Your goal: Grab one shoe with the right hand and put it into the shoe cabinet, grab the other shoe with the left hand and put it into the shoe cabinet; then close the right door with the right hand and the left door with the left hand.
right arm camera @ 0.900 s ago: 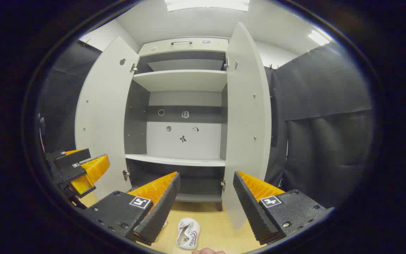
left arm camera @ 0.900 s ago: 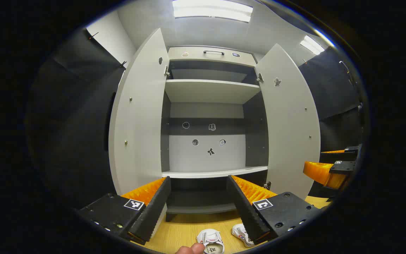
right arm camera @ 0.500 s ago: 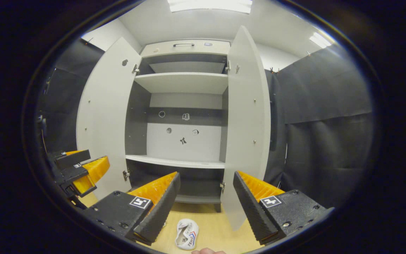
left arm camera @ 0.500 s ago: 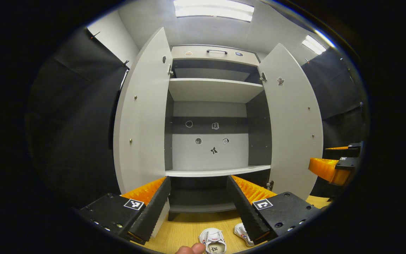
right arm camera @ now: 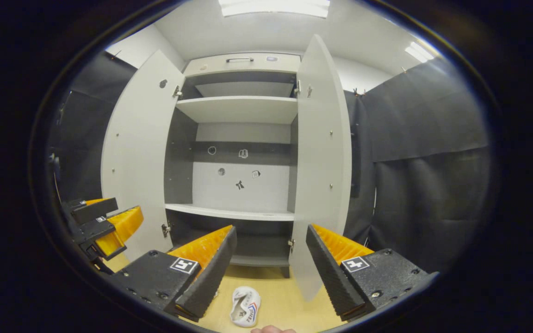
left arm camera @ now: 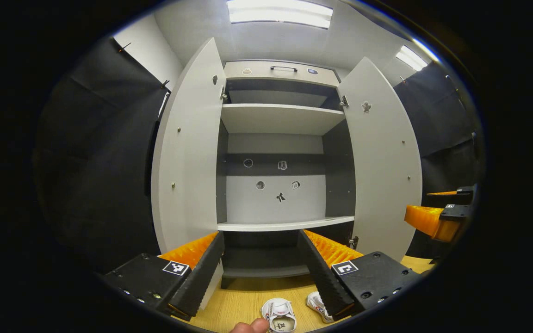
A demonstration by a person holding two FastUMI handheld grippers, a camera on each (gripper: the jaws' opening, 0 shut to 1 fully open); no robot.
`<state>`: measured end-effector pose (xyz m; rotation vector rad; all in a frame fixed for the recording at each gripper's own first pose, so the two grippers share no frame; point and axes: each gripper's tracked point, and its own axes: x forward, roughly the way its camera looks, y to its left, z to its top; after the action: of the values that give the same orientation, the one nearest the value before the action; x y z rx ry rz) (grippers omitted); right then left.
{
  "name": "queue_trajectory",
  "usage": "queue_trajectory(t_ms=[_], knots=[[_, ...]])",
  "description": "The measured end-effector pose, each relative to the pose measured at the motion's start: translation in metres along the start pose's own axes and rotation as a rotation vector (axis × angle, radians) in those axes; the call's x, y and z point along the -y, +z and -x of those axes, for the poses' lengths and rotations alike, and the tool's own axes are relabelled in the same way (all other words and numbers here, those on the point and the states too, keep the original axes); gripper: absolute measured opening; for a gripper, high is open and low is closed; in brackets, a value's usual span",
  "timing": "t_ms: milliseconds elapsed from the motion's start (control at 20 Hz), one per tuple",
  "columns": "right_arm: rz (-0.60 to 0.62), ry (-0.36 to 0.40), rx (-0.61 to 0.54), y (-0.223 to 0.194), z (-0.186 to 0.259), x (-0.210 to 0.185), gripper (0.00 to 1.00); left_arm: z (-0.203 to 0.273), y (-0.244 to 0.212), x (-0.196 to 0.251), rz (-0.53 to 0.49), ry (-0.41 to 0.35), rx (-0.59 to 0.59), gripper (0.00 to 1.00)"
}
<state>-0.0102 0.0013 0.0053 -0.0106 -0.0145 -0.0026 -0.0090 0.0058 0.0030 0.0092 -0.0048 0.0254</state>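
Observation:
The white shoe cabinet (left arm camera: 280,118) stands ahead with its left door (left arm camera: 188,152) and right door (left arm camera: 382,166) swung wide; its shelves are bare. On the wooden floor in front lie two small white shoes: one (left arm camera: 279,315) between my left gripper's fingers and lower, the other (left arm camera: 315,305) partly behind the right finger. My left gripper (left arm camera: 262,263) is open, above them. In the right gripper view one white shoe (right arm camera: 244,306) lies below my open right gripper (right arm camera: 271,259), in front of the cabinet (right arm camera: 241,108). The left gripper (right arm camera: 104,222) appears at that view's left edge.
Black cloth walls (right arm camera: 428,185) close in both sides of the cabinet. The wooden floor (left arm camera: 243,300) runs from the cabinet base toward me. The right gripper (left arm camera: 437,217) sits at the left gripper view's right edge. A fingertip (left arm camera: 248,327) shows at the bottom.
Both views have shifted slightly; the cabinet sits a little lower and the shoes have drifted a touch. Both grippers stay open and nothing has been picked up.

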Motion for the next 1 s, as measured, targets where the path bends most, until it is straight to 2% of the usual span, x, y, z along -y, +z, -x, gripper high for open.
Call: queue_trajectory(t_ms=[250, 600, 800, 1000], knots=[[0.008, 0.003, -0.009, -0.004, 0.001, -0.003, 0.98, 0.001, 0.001, -0.001, 0.000, 0.003, 0.003, 0.96], [0.001, 0.052, -0.067, -0.035, -0.003, -0.021, 0.98, 0.004, 0.002, -0.007, -0.002, 0.011, 0.007, 0.96], [-0.004, 0.090, -0.126, -0.069, -0.007, -0.036, 0.98, 0.007, 0.001, -0.011, 0.000, 0.014, 0.002, 0.96], [0.013, 0.157, -0.229, -0.126, -0.014, -0.057, 0.98, 0.011, -0.001, -0.014, -0.005, 0.016, -0.006, 0.96]])
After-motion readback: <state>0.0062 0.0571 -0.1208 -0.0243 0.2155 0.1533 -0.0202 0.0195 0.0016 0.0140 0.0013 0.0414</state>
